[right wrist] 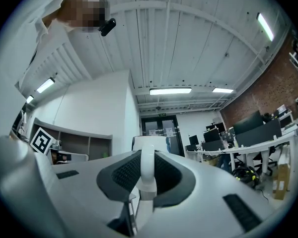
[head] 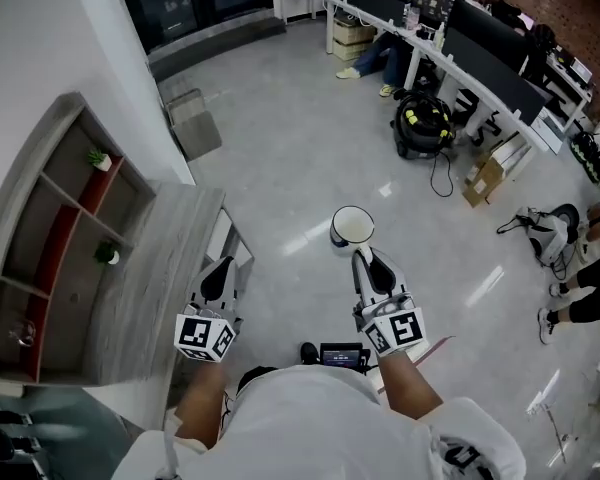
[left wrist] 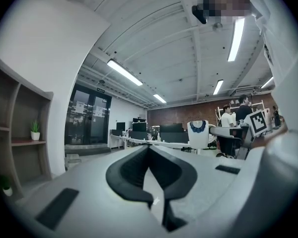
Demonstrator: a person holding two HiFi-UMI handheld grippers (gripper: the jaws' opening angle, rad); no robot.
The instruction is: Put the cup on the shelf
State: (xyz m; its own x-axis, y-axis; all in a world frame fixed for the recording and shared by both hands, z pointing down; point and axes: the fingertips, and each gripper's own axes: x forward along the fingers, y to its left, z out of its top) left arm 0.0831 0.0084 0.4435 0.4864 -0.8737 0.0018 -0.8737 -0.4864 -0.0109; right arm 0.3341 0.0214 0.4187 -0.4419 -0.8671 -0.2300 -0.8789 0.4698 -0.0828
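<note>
right gripper (head: pixel 363 256) clamped on the cup (head: pixel 352 226) handle, cup in the air. left gripper (head: pixel 220 268) closed, empty. shelf (head: pixel 50 238) well apart, placing not yet done.

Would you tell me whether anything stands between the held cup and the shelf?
Only the left gripper, shut and empty, hangs roughly between the cup in the right gripper and the shelf; otherwise nothing visible.
</note>
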